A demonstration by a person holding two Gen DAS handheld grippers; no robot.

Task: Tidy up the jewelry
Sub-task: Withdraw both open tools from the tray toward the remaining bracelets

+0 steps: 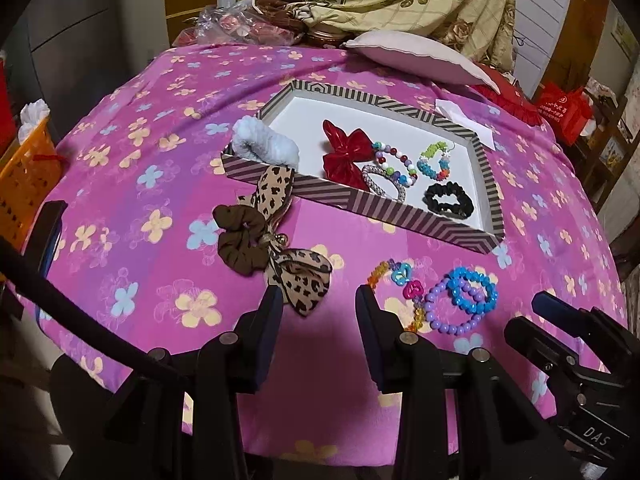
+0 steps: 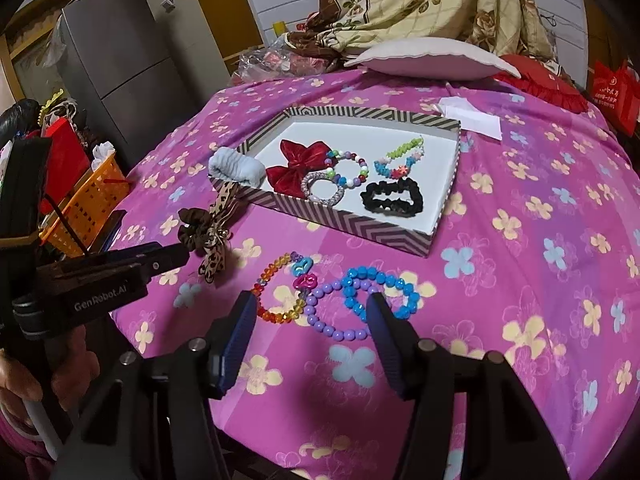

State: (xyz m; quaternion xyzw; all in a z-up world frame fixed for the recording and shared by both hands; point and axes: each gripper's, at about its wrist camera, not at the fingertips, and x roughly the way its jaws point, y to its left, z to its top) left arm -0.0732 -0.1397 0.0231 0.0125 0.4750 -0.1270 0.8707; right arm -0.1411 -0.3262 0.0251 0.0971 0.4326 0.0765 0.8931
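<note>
Striped tray (image 2: 352, 226) holds bow, bracelets and scrunchie; three bead bracelets (image 2: 340, 300) lie overlapping just before it.

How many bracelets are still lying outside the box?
3, clustered on the bedspread before the box: an orange one, a purple one and a blue one, overlapping.

Left gripper (image 1: 318, 296) and right gripper (image 2: 310, 306) both tilt downward, side by side, jaws parted and empty
</note>
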